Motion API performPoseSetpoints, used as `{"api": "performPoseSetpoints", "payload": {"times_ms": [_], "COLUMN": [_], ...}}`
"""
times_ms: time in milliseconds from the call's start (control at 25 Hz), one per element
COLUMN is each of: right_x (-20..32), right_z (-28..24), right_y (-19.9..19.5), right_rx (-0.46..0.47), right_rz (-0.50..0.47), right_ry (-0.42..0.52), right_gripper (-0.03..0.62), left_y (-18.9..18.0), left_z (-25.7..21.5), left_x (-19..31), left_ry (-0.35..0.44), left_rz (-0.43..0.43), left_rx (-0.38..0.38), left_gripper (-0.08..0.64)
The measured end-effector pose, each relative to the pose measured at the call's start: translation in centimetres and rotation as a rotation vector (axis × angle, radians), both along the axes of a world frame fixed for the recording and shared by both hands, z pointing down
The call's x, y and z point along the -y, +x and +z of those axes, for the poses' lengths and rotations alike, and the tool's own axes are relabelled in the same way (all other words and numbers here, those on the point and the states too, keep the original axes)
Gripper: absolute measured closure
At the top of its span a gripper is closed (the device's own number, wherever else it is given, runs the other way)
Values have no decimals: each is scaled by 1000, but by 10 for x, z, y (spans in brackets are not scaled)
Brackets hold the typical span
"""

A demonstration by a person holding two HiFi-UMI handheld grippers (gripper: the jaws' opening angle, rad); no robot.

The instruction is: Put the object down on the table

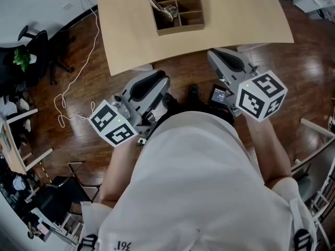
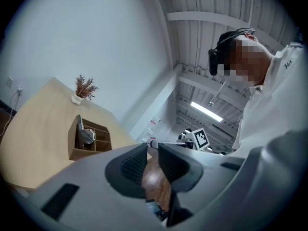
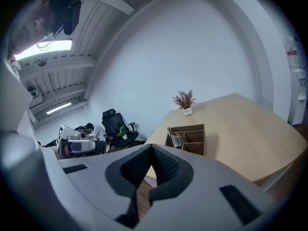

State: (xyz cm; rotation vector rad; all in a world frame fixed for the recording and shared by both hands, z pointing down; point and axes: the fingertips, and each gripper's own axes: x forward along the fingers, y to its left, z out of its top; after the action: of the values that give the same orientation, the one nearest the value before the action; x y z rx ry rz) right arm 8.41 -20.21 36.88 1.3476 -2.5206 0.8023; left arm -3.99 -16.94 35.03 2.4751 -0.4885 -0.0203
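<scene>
The left gripper [image 2: 152, 146] holds its ribbed black pads a narrow slit apart around nothing. The right gripper [image 3: 151, 147] has its pads pressed together, empty. At twelve o'clock on the smooth pale table [image 1: 131, 35] sits a compartmented wooden box [image 1: 180, 28], with a crumpled grey object [image 1: 163, 9] in its ten o'clock cell.

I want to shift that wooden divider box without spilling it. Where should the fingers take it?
Probably its right outer wall, from above: the wooden divider box sits open-topped on the table, walls thin and upright, and the right-hand compartments look empty, leaving a finger room inside.
</scene>
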Motion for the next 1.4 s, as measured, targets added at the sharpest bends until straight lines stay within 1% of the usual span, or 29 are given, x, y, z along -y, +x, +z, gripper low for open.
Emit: {"api": "performPoseSetpoints", "payload": {"times_ms": [240, 560, 960, 1400], "right_x": [-5, -7, -5, 0], "right_z": [-23, -37, -47, -41], "right_y": [-6, -6, -3, 8], "right_rx": [7, 4, -13, -18], "right_rz": [-21, -30, -28, -9], "right_ry": [41, 66, 80, 67], "right_gripper": [589, 589, 590, 589], "left_y": [3, 4, 1, 6], "left_z": [-13, -24, -25, -20], "left_x": [-5, -6, -11, -11], "left_ry": [20, 44, 29, 16], "left_rz": [19, 21, 20, 31], "left_rx": [-13, -23, -20, -18], "left_gripper": [489, 489, 489, 489]}}
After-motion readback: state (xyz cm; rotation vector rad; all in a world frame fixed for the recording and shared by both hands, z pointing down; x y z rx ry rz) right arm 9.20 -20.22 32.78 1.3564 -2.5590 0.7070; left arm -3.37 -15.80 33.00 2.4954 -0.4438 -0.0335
